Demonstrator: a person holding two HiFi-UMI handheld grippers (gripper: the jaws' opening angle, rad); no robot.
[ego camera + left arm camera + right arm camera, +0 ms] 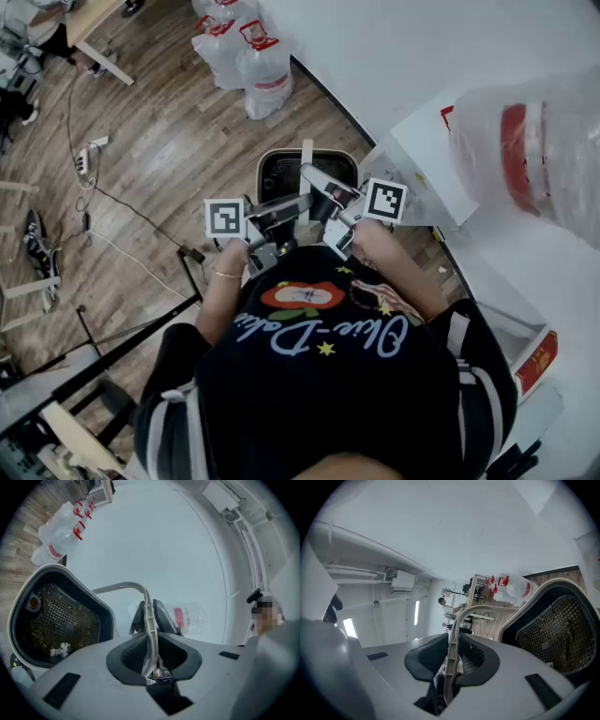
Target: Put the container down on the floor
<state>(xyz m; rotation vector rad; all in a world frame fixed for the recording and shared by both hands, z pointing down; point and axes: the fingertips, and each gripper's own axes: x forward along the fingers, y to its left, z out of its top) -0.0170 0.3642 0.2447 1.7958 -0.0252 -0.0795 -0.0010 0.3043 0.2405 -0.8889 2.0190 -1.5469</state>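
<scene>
Head view only: both grippers meet in front of the person's chest, each with its marker cube. Below them is the wooden floor (159, 141) beside a white wall, with bagged water jugs (246, 45) and a power strip (86, 157) further off.

Left gripper view only: greenish bits and a white scrap (60, 649) lie on the mesh, and a clear bottle with a red label (188, 617) sits behind the jaws.

Right gripper view only: a far room with a person (443, 604) and a wall unit (403, 581).

Container (289, 174): rounded bin with a pale grey rim, black inside and a black mesh insert. 1 thin pale handle (125, 586) arcs off the rim. It sits just ahead of the grippers, over the floor by the wall. Cannot tell whether its base touches the floor.

Left gripper (149, 641): jaws nearly together, pads clamped on the handle strip. The container is at its left.

Right gripper (451, 645): jaws also narrow, pads pinching the same handle. The container is at its right.
</scene>
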